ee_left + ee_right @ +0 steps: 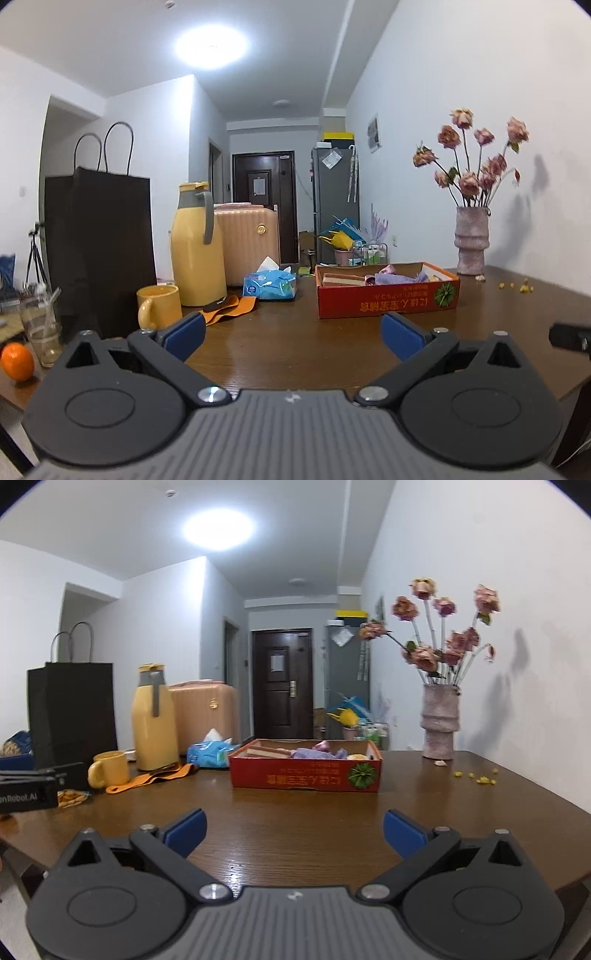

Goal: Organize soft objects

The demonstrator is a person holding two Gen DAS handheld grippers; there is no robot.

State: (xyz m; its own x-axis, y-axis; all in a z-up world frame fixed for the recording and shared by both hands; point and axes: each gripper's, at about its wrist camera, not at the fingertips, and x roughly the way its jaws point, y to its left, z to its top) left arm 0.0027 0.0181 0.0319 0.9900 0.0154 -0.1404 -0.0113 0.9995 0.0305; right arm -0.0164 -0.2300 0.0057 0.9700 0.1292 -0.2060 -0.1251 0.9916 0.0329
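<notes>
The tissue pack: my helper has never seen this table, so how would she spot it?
Start at the red cardboard box on the wooden table. Left of it, before the pink suitcase, lies the tissue pack. It alone is blue plastic, with a white tissue poking up.

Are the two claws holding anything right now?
No. The left claw and the right claw are both wide open, with only the bare brown wooden table showing between their blue pads.
</notes>
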